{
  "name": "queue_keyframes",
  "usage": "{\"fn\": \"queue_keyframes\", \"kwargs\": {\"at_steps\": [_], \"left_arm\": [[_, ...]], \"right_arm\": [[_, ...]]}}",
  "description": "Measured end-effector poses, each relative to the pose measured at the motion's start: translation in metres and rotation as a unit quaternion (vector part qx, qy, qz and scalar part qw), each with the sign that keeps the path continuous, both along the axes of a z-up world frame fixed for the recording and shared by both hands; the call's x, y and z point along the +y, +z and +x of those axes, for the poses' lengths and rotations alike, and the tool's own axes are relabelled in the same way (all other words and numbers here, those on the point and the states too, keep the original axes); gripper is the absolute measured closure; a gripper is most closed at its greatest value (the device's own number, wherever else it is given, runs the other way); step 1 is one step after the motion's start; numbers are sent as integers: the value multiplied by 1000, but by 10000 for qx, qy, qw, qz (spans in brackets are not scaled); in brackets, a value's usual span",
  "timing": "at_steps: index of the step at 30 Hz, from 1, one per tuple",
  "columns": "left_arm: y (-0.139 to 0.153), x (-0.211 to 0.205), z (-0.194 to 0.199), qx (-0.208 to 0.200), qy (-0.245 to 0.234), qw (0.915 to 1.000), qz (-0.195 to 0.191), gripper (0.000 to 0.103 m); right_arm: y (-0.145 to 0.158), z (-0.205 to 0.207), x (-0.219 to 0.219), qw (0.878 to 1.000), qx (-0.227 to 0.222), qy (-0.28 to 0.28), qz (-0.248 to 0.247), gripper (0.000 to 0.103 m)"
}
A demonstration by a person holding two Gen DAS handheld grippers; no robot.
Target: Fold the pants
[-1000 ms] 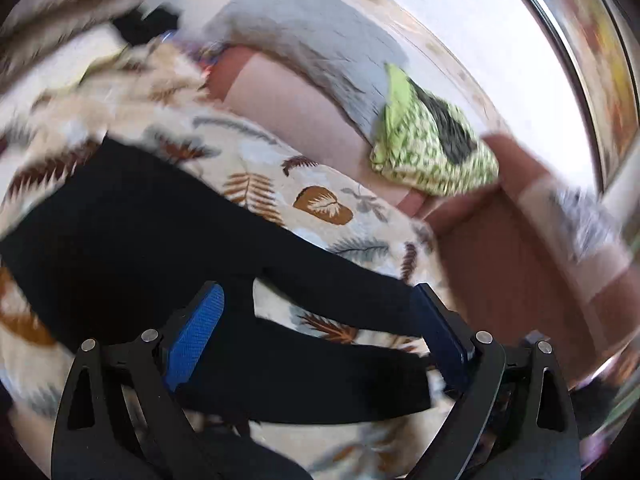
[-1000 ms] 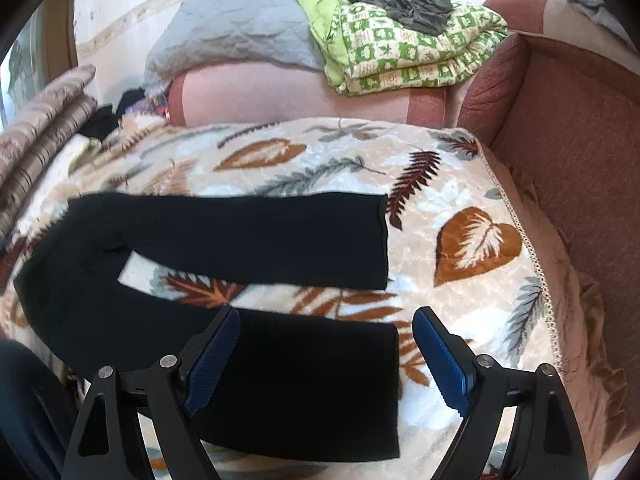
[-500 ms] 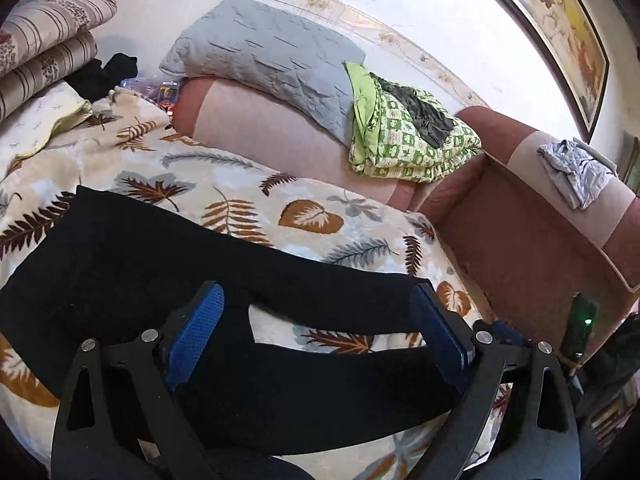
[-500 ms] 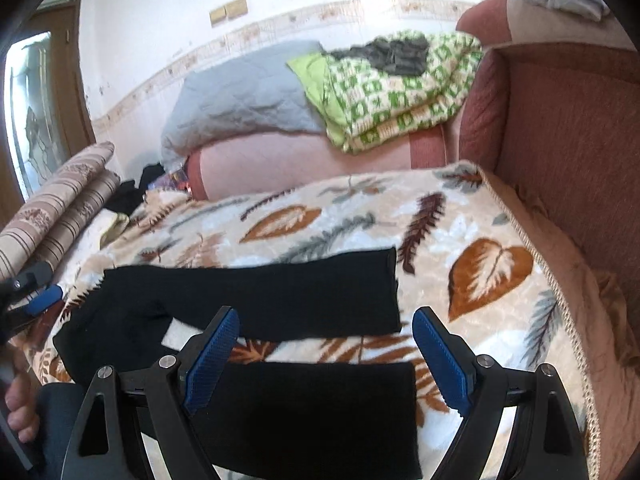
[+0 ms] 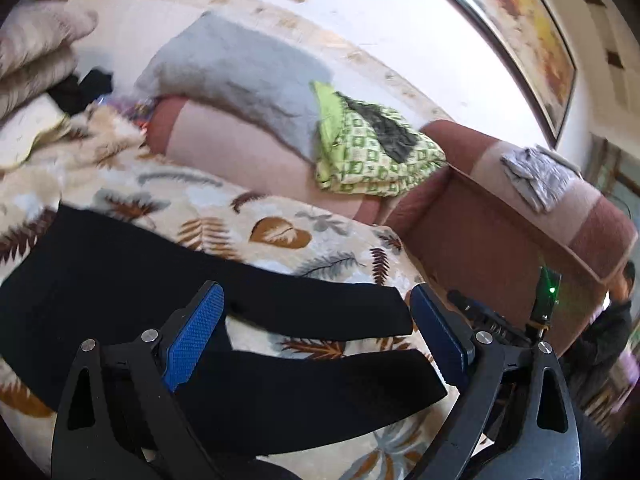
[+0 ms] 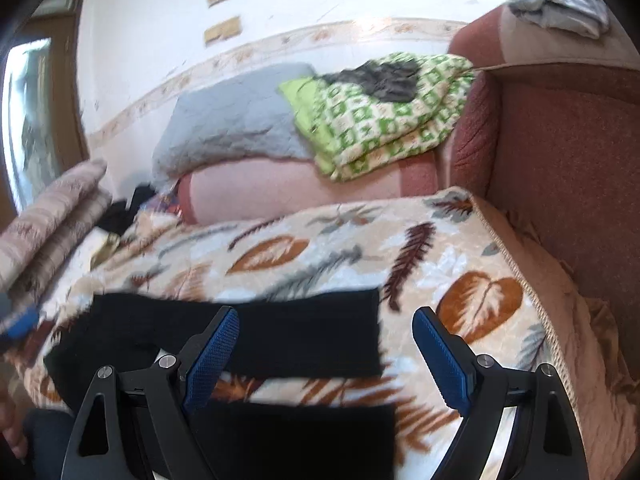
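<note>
Both your grippers are released, jaws spread wide, nothing between the blue pads. Left gripper [image 5: 316, 328] hangs over the pants [image 5: 120, 280] near the crotch end; right gripper [image 6: 326, 354] hangs over the leg ends.

The pants [image 6: 304, 336] are black and lie flat on the leaf-print blanket [image 6: 460, 256], waist to your left, legs running right. The legs are splayed apart with a strip of blanket showing between them. The far leg's hem is square and sits well inside the blanket. The near leg's hem lies close to your edge of the blanket.

Open room: bare blanket beyond the far leg up to the pink bolster [image 6: 280, 188], and to the right of both hems up to the corded blanket edge. The red-brown sofa arm [image 6: 560, 160] walls off the right side.

Clutter on the back: grey quilted pillow [image 5: 240, 76] and green checked folded cloth [image 5: 372, 156] with a dark item on top, all well apart from the pants. Striped cushions [image 6: 52, 216] at far left.

Only the left view shows the waist end clearly, plus a board with a green LED [image 5: 548, 292] beside the right gripper's body, and a person [image 5: 612, 320] at the far right edge. Only the right view shows the blanket's right edge, a blue pad of the left gripper at the left margin, and part of a hand [image 6: 10, 424] at lower left. Both views are motion-blurred.
</note>
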State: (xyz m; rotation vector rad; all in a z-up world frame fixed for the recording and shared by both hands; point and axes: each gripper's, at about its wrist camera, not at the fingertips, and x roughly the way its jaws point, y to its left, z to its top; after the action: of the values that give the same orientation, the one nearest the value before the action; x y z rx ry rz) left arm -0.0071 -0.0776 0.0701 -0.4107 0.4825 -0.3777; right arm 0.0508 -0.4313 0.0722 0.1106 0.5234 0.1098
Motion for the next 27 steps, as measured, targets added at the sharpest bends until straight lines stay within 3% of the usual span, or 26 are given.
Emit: {"fn": "queue_keyframes", "kwargs": {"at_steps": [3,5,7,10,15,19,24,27], "left_arm": [[-5,4,5,217,83,9996,-164,9],[-8,4,7,285,66,9993,-210,9],[-9,3,6,298,27,9993,-232,9],[-10,-2,9,361,10,9993,-101,9],[-14,2,20,621,191,9978,-131,9],[-24,16,37,1141,333,9922,-380,9],[-26,29,58,1710,866,9812,-243,9],[-25,30,66,2059,1458,9655,647,9]], "right_arm": [[0,22,-35,9968,-26,-474,650,16],[-6,44,-54,9916,197,-867,941,16],[-14,66,-66,9867,412,-888,1300,16],[-34,88,-83,9679,645,-779,2302,16],[-59,103,-87,9478,1033,-939,2866,16],[-55,110,-75,9562,1077,-913,2563,16],[-43,111,-50,9779,989,-614,1737,16],[-32,102,-25,9913,845,-305,965,16]]}}
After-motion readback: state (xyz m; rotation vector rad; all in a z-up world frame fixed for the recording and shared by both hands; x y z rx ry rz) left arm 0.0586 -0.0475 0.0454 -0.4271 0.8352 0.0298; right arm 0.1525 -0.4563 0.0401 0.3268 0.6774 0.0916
